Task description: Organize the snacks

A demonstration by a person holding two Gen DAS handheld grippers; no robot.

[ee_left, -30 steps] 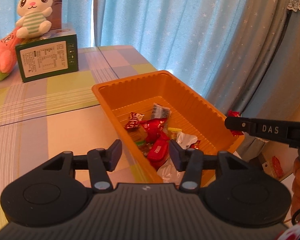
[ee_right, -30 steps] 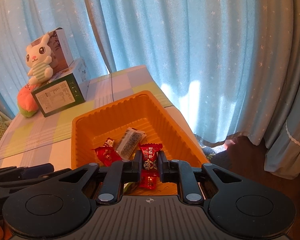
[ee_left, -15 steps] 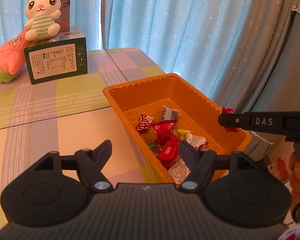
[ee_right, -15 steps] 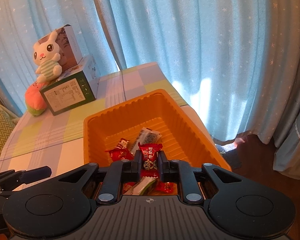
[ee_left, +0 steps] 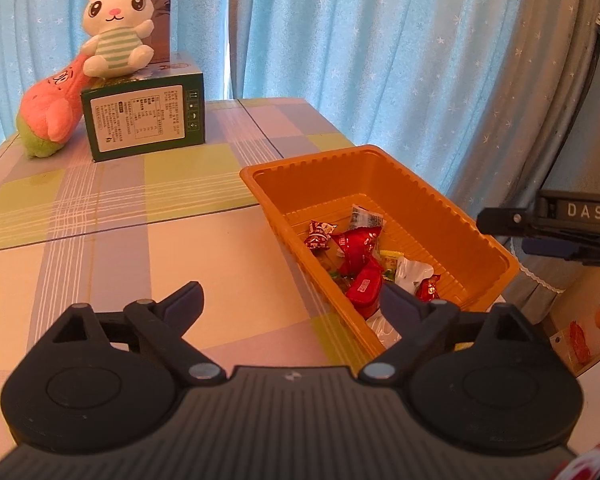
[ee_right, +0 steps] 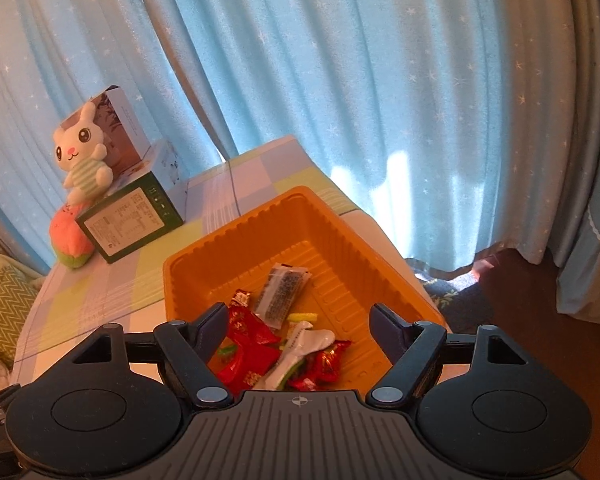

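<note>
Several light, crinkly snacks (ee_right: 260, 344) lay in the tray (ee_right: 340, 232) just ahead of the right tool (ee_right: 298, 326), its jaws newly parted, empty; pinch a wrapper's stiff end. Left tool (ee_left: 290, 298) also gaped.

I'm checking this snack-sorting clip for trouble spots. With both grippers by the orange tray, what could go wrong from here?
1. The orange tray sits at the table's corner by the curtain; a nudge could push it off.
2. The left gripper, jaws just opened and empty, straddles the tray's near wall and might catch it.
3. The right gripper, jaws just opened, hangs over the snacks; closing could pinch several.
</note>
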